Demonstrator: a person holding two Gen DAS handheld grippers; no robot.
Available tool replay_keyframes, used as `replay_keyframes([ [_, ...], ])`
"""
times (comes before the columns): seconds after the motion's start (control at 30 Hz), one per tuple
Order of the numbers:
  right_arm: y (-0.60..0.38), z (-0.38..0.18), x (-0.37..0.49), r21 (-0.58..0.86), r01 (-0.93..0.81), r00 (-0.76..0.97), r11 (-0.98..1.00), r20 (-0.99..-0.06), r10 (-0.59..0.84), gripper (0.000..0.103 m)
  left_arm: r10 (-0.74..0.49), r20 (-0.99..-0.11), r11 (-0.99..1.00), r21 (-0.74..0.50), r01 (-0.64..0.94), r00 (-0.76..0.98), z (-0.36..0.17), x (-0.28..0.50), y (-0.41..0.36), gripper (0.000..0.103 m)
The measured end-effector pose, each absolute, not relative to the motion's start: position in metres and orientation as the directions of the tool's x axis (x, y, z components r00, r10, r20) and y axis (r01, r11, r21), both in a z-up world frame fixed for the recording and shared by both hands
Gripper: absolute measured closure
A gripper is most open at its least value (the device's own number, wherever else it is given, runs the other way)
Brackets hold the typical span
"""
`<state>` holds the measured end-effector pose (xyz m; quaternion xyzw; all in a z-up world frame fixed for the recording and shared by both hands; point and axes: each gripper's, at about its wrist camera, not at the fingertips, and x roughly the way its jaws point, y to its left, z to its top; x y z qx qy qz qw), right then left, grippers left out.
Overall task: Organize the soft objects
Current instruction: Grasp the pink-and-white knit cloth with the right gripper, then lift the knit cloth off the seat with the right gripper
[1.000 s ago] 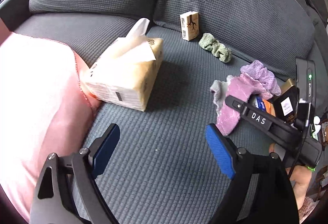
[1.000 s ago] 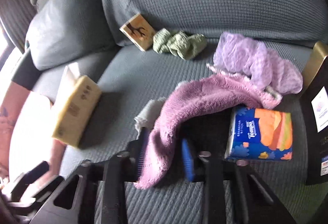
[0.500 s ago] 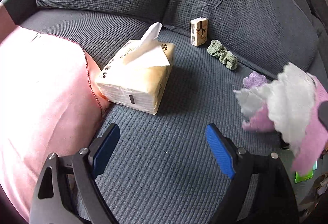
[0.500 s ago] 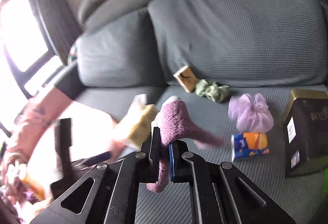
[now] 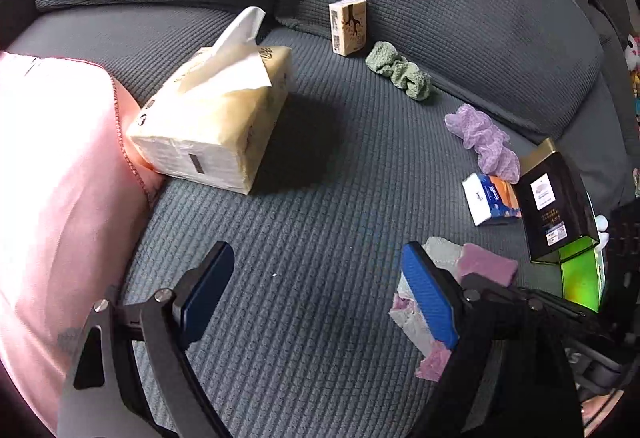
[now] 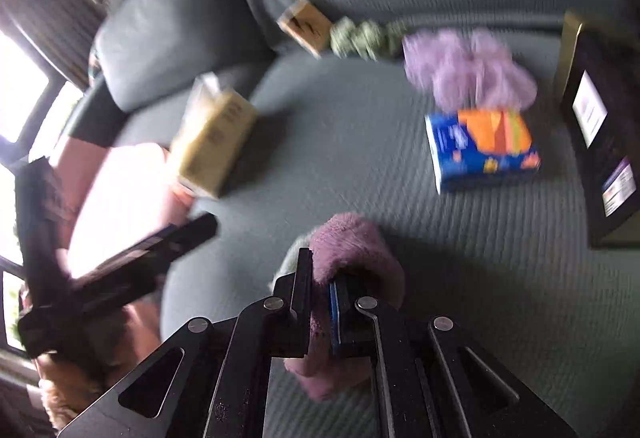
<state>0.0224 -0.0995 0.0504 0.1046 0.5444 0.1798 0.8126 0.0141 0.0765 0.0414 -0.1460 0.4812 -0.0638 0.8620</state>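
Note:
My right gripper (image 6: 320,278) is shut on a fluffy pink cloth with a grey underside (image 6: 352,250), which bulges above the jaws and hangs below them over the grey sofa seat (image 6: 360,165). In the left wrist view the same cloth (image 5: 486,268) shows just behind my left gripper's right finger. My left gripper (image 5: 320,298) stands open over bare seat with nothing between its blue pads. A purple mesh puff (image 5: 484,141) and a green scrunchie (image 5: 400,71) lie further back by the backrest.
A yellow tissue pack (image 5: 212,117) leans against a pink cushion (image 5: 52,197) on the left. A small tan box (image 5: 348,26) stands at the backrest. A blue and orange tissue packet (image 5: 490,199) and a black tin (image 5: 552,205) sit on the right.
The right gripper closed on the pink cloth, lifted it off the blue packet and carried it toward the near side of the seat. The left gripper stayed open and almost still.

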Motion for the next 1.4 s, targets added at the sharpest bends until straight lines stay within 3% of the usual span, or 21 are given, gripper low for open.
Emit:
replay_keyframes([
  [0.07,-0.098,0.028,0.033,0.340,-0.133,0.257,0.931,-0.895,0.364,0.095,-0.268,-0.826,0.951,-0.308,0.001,0.497,0.035,0.017,0.067,0.018],
  [0.2,-0.108,0.030,0.036,0.393,-0.107,0.242,0.913,-0.881,0.407,0.089,-0.339,-0.833,0.933,-0.358,0.042,0.438,0.026,0.017,0.059,0.020],
  [0.23,-0.112,0.032,0.036,0.398,-0.098,0.246,0.912,-0.878,0.409,0.085,-0.358,-0.827,0.926,-0.374,0.052,0.433,0.026,0.016,0.057,0.020],
  [0.3,-0.121,0.038,0.035,0.387,-0.085,0.263,0.918,-0.880,0.395,0.059,-0.390,-0.818,0.915,-0.396,0.077,0.422,0.027,0.015,0.055,0.020],
  [0.37,-0.128,0.045,0.031,0.375,-0.080,0.296,0.924,-0.876,0.381,0.045,-0.420,-0.816,0.904,-0.413,0.108,0.396,0.027,0.015,0.048,0.020],
  [0.47,-0.136,0.054,0.028,0.369,-0.086,0.333,0.925,-0.864,0.376,0.036,-0.464,-0.816,0.885,-0.440,0.149,0.346,0.022,0.013,0.034,0.020],
  [0.83,-0.143,0.032,0.033,0.344,-0.050,0.299,0.938,-0.891,0.343,0.035,-0.449,-0.843,0.887,-0.381,0.260,0.297,0.015,0.004,-0.011,0.021],
  [1.03,-0.128,0.024,0.028,0.353,-0.109,0.298,0.929,-0.880,0.369,0.035,-0.442,-0.837,0.889,-0.362,0.280,0.322,0.013,0.003,-0.026,0.052],
  [1.1,-0.122,0.022,0.027,0.380,-0.131,0.292,0.916,-0.868,0.402,0.035,-0.441,-0.833,0.891,-0.363,0.272,0.332,0.013,0.003,-0.028,0.069],
  [1.17,-0.118,0.022,0.025,0.383,-0.157,0.295,0.910,-0.862,0.413,0.038,-0.452,-0.828,0.888,-0.383,0.253,0.333,0.011,0.006,-0.025,0.073],
  [1.27,-0.117,0.019,0.024,0.456,-0.160,0.275,0.875,-0.831,0.483,0.050,-0.435,-0.835,0.896,-0.365,0.252,0.338,0.010,0.008,-0.027,0.078],
  [1.4,-0.115,0.022,0.022,0.467,-0.170,0.293,0.868,-0.817,0.497,0.053,-0.410,-0.836,0.908,-0.335,0.251,0.365,0.017,0.005,-0.020,0.079],
])
